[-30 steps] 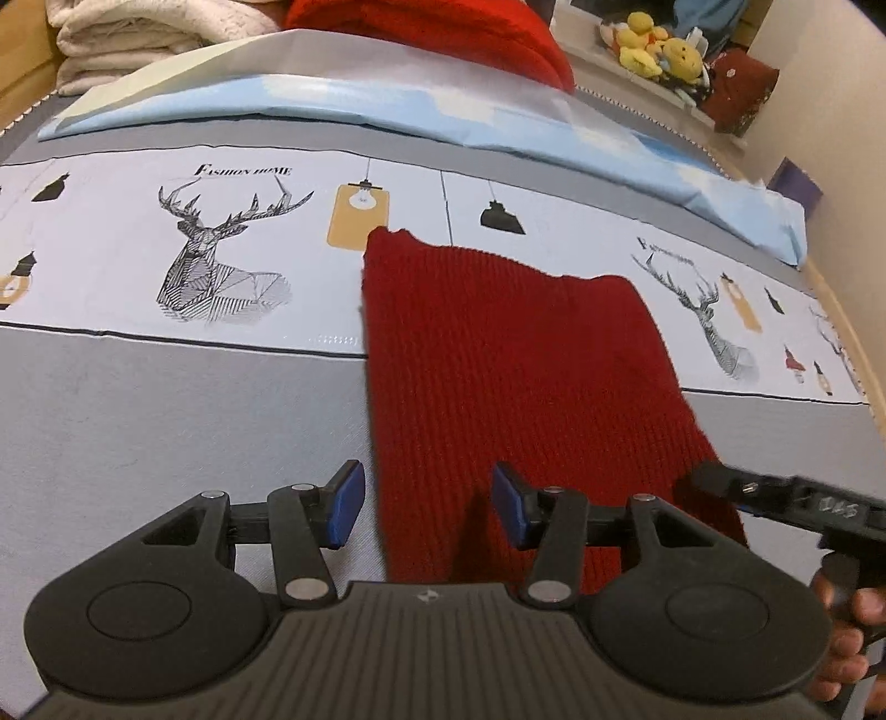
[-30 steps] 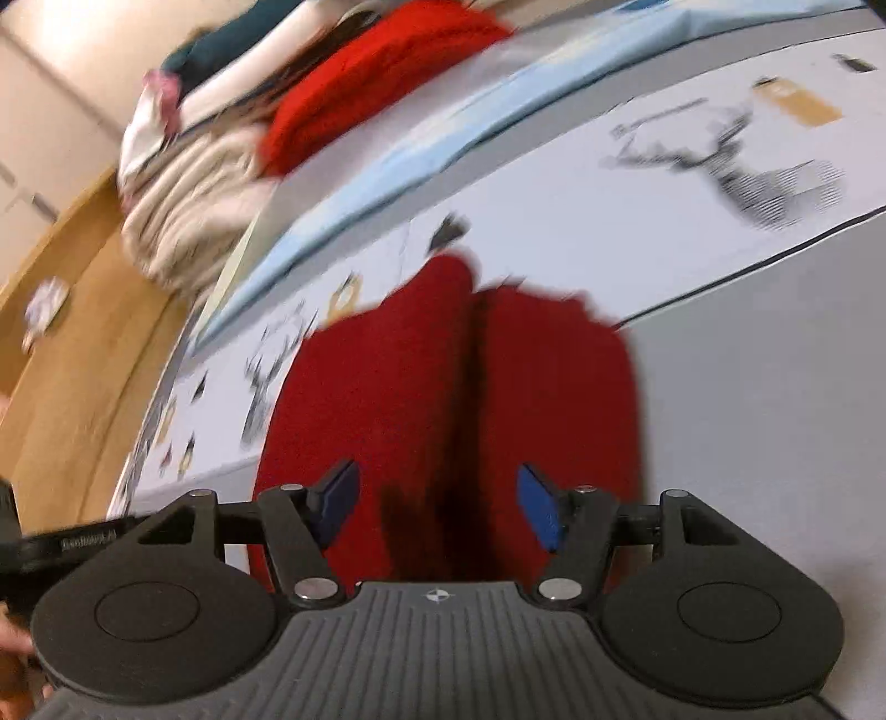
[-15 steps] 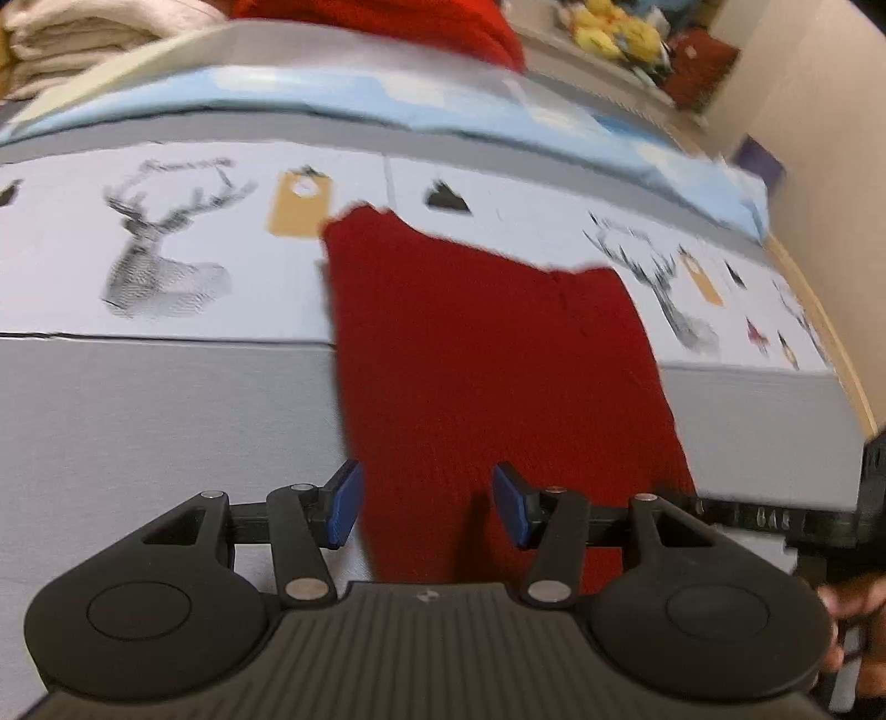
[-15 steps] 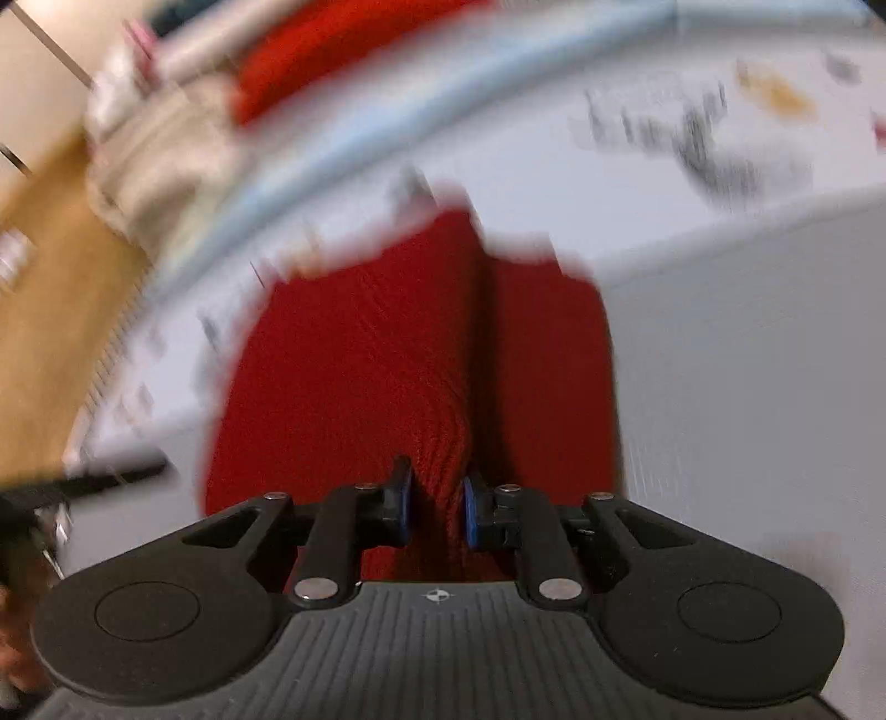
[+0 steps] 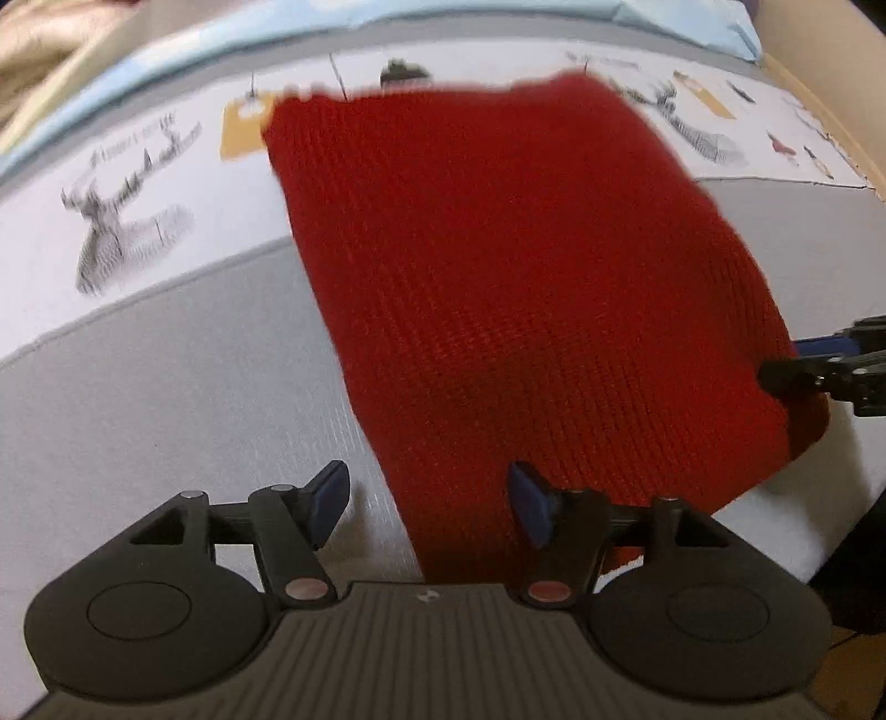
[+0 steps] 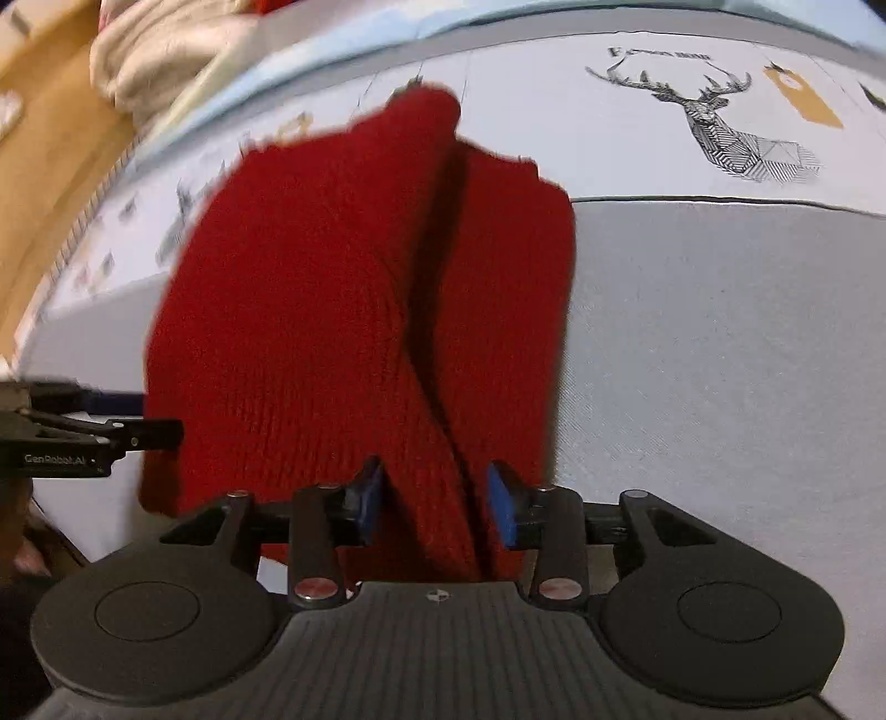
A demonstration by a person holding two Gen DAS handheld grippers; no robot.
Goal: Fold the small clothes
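A grey bed cover [image 6: 720, 343] spreads across the bed, with a white printed band [image 6: 554, 138] running across it further back. On that band there is a line-drawn stag head [image 6: 714, 122] beside an orange tag motif [image 6: 803, 99]. Beyond lies a pale blue sheet [image 5: 664, 22]. A heap of cream blankets [image 6: 160, 50] sits at the far corner, next to a wooden surface [image 6: 50, 149].

A bed [image 5: 166, 387] is covered by a sheet with a plain grey band near its front edge and a white band printed with stag heads [image 6: 720, 122] and orange tags farther back. A red knitted garment [image 5: 526, 288] is laid across both bands, folded lengthwise, with a dark crease seen along it in the right wrist view. A pale blue cover [image 5: 664, 22] is spread along the far edge, and cream fabric [image 6: 160, 50] is piled at the far corner.
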